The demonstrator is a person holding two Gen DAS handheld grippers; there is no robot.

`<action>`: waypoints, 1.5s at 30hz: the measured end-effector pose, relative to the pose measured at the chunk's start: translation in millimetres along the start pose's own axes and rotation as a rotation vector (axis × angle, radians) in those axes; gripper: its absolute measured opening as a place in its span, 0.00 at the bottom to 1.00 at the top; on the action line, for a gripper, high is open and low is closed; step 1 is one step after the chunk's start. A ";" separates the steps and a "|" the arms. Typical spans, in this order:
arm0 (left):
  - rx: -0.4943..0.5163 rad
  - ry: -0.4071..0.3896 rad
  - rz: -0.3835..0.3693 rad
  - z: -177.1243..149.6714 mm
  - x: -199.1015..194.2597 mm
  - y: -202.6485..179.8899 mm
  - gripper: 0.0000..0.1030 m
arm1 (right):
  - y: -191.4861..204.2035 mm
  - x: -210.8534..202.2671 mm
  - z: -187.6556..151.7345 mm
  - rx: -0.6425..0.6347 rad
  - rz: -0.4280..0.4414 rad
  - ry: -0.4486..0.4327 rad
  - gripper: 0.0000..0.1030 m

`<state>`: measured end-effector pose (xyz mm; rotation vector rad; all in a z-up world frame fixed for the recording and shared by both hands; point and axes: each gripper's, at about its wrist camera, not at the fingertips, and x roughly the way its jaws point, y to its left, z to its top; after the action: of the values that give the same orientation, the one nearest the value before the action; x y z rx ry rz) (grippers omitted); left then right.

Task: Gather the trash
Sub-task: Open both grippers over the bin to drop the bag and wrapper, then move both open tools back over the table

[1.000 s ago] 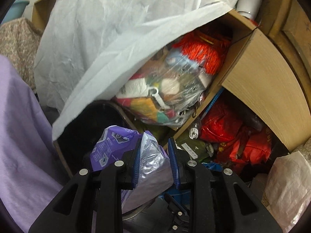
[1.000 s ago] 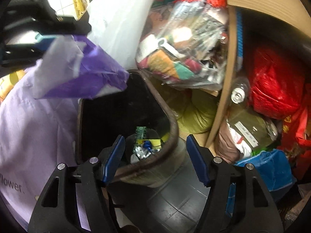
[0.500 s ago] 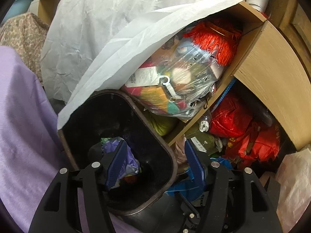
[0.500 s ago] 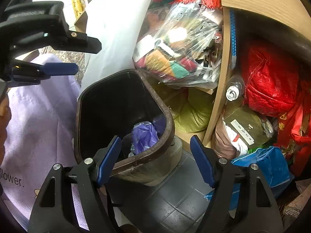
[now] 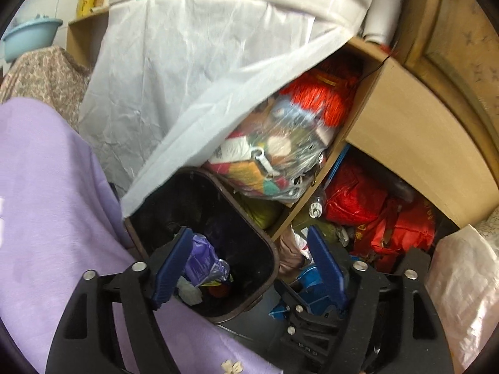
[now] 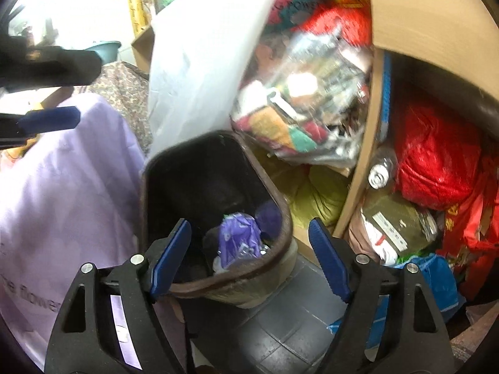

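A dark brown trash bin (image 5: 268, 249) stands on the floor; it also shows in the right wrist view (image 6: 287, 218). A crumpled purple wrapper (image 5: 202, 258) lies inside it on other trash, also seen in the right wrist view (image 6: 238, 240). My left gripper (image 5: 249, 265) is open and empty above the bin. My right gripper (image 6: 249, 258) is open and empty over the bin's near rim. The left gripper's fingers (image 6: 50, 118) show at the upper left of the right wrist view.
A purple cloth (image 5: 46, 202) lies left of the bin. A white sheet (image 5: 187, 71) hangs behind it. A wooden shelf (image 5: 405, 131) holds a clear bag of colourful items (image 5: 274, 162), red bags (image 5: 358, 196) and a bottle (image 6: 380, 171). Grey floor tiles (image 6: 280, 327) lie below.
The left gripper opened and dropped the purple wrapper into the bin, then pulled back and up. The right gripper stayed open and shifted slightly.
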<state>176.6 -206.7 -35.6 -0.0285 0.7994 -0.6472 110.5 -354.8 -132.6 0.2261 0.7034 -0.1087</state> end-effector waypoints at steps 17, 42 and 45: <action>-0.033 -0.173 0.222 -5.0 -136.2 90.6 0.89 | 117.5 -39.5 73.5 -0.248 0.374 -0.039 0.86; -0.460 -0.080 0.749 -1.6 -173.4 357.0 0.71 | 304.5 -41.8 101.6 -0.558 0.684 0.059 0.87; -0.471 -0.051 0.721 -8.5 -172.6 365.7 0.57 | 318.3 -42.1 102.5 -0.602 0.685 0.064 0.87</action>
<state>275.0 185.4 -23.5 -0.1756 0.8282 0.2283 198.6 -69.9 24.4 -0.1177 0.6594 0.7588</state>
